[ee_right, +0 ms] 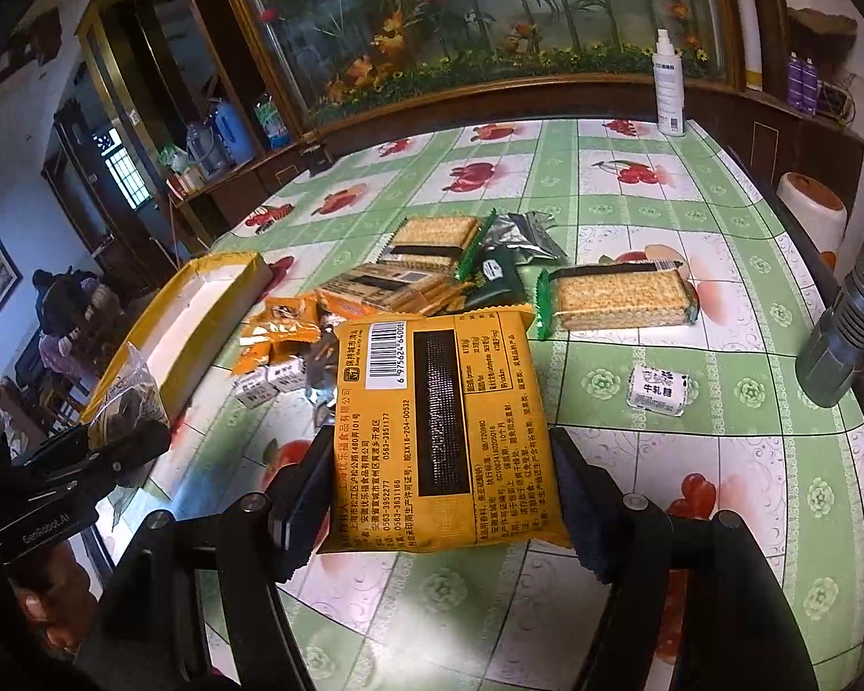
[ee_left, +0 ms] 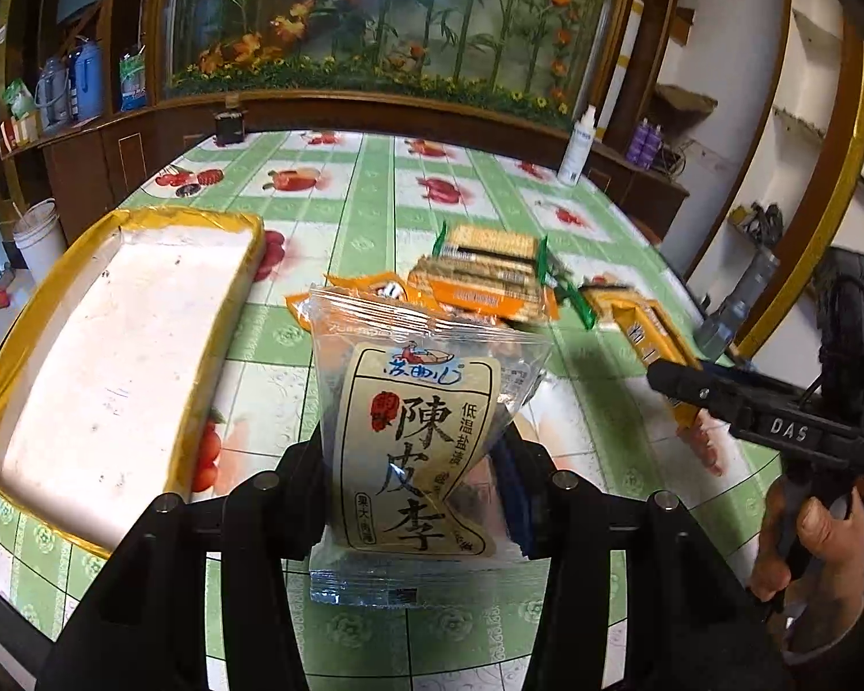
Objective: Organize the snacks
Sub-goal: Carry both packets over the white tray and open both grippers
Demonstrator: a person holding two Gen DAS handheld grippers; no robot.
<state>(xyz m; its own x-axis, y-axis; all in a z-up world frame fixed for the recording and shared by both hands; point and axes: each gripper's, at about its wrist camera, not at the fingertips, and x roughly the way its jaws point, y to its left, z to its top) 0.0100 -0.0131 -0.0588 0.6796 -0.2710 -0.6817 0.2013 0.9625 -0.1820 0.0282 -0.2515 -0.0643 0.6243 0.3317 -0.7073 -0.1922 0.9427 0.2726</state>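
Clear plum packet — cream label, crinkled.

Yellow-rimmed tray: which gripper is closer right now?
Left. The left gripper, holding the plum packet, sits beside the tray; the right gripper, holding the orange packet, is beyond the snack pile.

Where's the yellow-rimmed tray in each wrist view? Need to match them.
Left wrist: yellow-rimmed tray fills the left side, beside the plum packet in the left gripper.
Right wrist: tray sits left of centre, beyond the snack pile.
Shared landmark: white spray bottle at the table's far edge.
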